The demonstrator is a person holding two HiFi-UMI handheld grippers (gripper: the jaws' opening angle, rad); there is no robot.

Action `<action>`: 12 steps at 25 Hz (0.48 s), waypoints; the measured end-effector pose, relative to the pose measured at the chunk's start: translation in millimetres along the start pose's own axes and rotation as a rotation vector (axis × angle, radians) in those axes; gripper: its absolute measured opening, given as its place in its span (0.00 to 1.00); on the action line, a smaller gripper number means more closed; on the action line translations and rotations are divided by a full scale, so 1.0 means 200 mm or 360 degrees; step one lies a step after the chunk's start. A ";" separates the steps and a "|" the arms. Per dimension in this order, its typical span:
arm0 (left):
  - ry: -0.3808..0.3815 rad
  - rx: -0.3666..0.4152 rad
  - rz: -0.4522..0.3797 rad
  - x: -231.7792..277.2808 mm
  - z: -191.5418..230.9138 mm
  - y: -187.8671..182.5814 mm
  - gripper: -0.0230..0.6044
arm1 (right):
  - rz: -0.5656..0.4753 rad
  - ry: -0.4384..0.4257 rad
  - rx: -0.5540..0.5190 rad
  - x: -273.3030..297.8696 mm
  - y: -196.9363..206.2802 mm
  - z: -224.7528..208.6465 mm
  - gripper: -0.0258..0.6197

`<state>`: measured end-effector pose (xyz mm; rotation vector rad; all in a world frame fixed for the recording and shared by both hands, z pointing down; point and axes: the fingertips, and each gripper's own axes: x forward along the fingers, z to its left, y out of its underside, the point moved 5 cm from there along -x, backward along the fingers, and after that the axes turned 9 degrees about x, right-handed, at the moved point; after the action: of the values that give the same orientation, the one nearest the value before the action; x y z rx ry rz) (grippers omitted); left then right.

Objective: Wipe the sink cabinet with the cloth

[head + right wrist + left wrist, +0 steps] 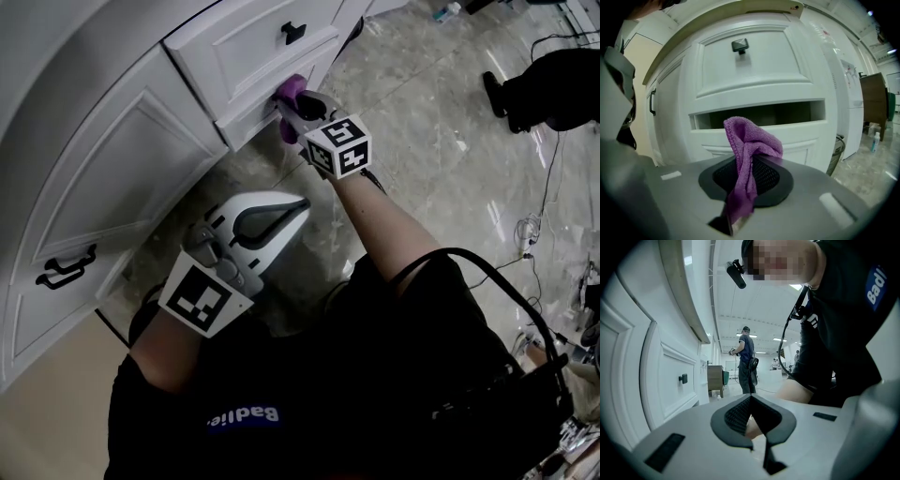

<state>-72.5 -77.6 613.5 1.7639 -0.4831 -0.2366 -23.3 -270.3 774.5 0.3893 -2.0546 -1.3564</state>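
The white cabinet fills your left. Your left tongs hang closed and empty, away from it. Your right tongs are clamped on the purple cloth, held up at the panel just under the dark gap below the knobbed drawer. You seem to be mid-wipe. Next, press the bunched cloth flat and sweep along that panel.

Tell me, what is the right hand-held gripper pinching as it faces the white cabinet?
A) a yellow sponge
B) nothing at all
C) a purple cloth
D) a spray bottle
C: the right hand-held gripper is shut on a purple cloth, which bunches up in front of the cabinet.
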 end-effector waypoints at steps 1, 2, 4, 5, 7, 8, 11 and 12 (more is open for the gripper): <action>0.0002 0.0005 0.0000 0.00 0.00 -0.01 0.04 | -0.0006 -0.0024 -0.0002 0.00 0.01 0.05 0.13; 0.0004 0.0012 -0.0004 -0.01 -0.01 -0.02 0.04 | -0.0013 -0.0049 0.0000 0.01 0.02 0.10 0.13; 0.0010 0.0030 -0.0024 -0.01 -0.03 -0.04 0.04 | -0.0025 -0.0113 0.0006 0.01 0.03 0.19 0.13; 0.0016 0.0038 -0.0033 -0.01 -0.03 -0.05 0.04 | -0.0026 -0.0154 0.0002 0.02 0.04 0.24 0.13; 0.0026 0.0049 -0.0048 -0.02 -0.05 -0.07 0.04 | -0.0014 -0.0231 -0.0030 0.03 0.06 0.35 0.13; 0.0030 0.0053 -0.0055 -0.02 -0.05 -0.08 0.04 | -0.0005 -0.0262 -0.0047 0.03 0.07 0.40 0.13; 0.0030 0.0062 -0.0070 -0.03 -0.04 -0.09 0.04 | 0.0022 -0.0353 -0.0080 0.05 0.10 0.52 0.13; 0.0027 0.0064 -0.0074 -0.03 -0.04 -0.10 0.04 | 0.0036 -0.0392 -0.0101 0.05 0.11 0.56 0.13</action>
<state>-70.8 -63.8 596.4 1.8166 -0.4374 -0.2458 -101.2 -186.9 768.6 0.1778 -2.1984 -1.5151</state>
